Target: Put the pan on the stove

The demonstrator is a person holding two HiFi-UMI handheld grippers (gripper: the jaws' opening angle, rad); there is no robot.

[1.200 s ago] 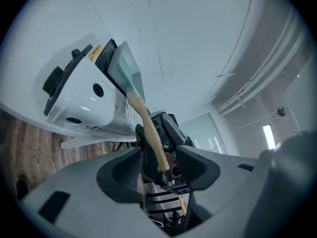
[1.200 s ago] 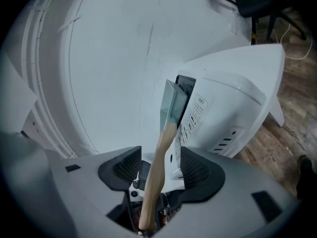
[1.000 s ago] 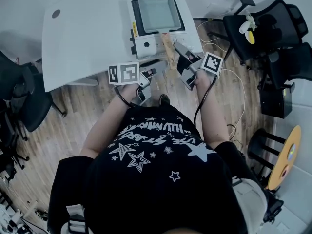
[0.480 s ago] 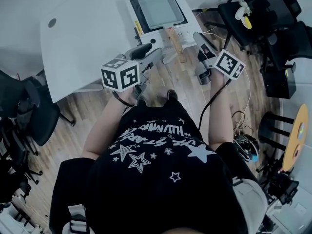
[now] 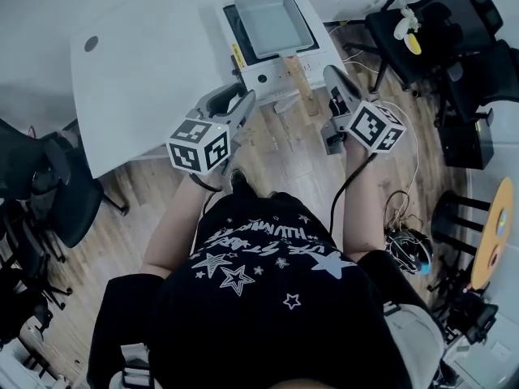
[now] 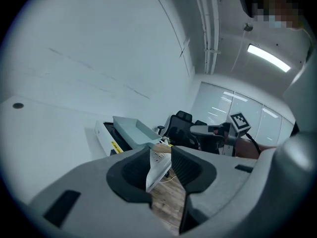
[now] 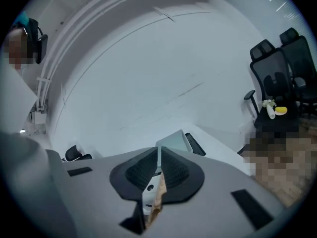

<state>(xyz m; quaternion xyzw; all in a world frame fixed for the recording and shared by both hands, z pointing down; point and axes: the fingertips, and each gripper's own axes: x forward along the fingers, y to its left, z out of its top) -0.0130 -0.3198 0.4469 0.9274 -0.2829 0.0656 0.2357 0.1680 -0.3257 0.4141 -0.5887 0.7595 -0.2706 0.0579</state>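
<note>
Sitting on the stove (image 5: 261,75) at the corner of the white table (image 5: 146,71), the pan (image 5: 272,21) has its wooden handle (image 5: 298,76) sticking out over the floor. It was in that place a second ago too.

- Change: the right gripper (image 5: 330,71), which was close by the handle's end a second ago, now stands apart from it to the right. Left gripper (image 5: 242,96) has lifted up near the table edge.
- Both tools stood wide apart a second ago. The right one's jaws are closing, now nearly together with nothing between them. The left one's are closing too but still gape on empty air.
- Judgement: pan released and placed; the task looks finished and the person is backing off.

Writing: a yellow label (image 5: 237,55) on the stove's left front and the print by its controls are too small to read. Lettering among the stars on the black shirt (image 5: 259,241) cannot be made out either.
</note>
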